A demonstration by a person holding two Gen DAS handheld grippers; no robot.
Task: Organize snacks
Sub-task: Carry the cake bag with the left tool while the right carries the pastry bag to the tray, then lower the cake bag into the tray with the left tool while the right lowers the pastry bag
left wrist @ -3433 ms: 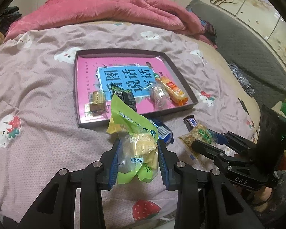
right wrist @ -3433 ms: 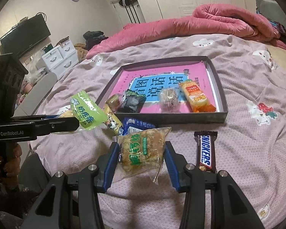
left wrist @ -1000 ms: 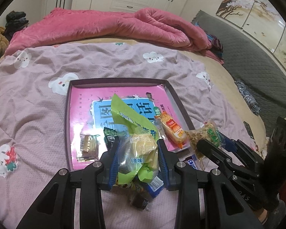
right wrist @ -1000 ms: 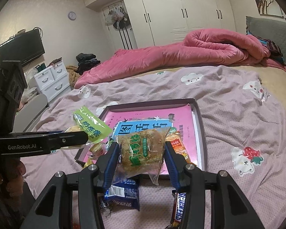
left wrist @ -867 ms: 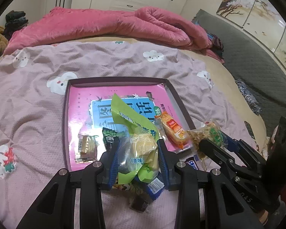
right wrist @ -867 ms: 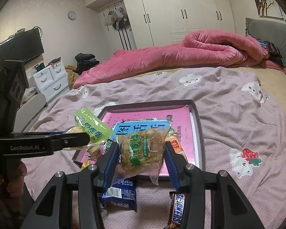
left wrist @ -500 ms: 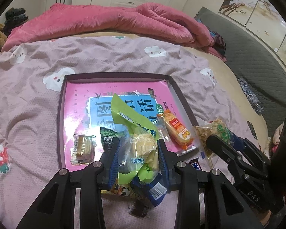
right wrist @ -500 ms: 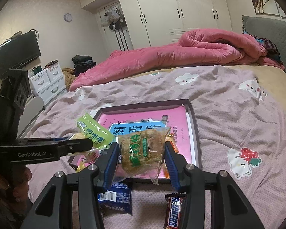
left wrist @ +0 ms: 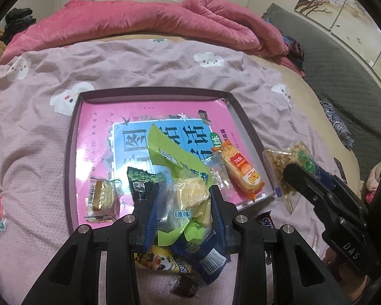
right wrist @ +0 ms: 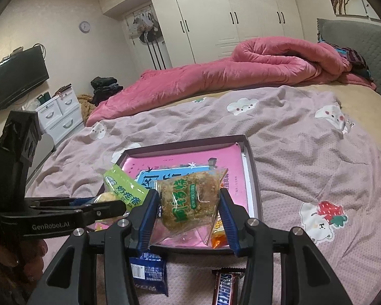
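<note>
Green-clear snack bag (left wrist: 188,198) mid-bottom of left view, upright, clamped. Brown floss-cake pack (right wrist: 190,203) centre-bottom of right view, clamped. Tray (left wrist: 71,152), pink-lined, centre: orange pack (left wrist: 241,170), dark packet (left wrist: 139,185), small biscuit pack (left wrist: 101,195). Blue packet (right wrist: 149,274), Snickers bar (right wrist: 226,289) on the bedspread below the tray.

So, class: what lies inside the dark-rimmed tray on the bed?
Inside the tray: a pink and blue book lining its floor, a biscuit pack, a dark green packet, a clear wrapped snack and an orange packet. The held green bag covers part of the middle.
</note>
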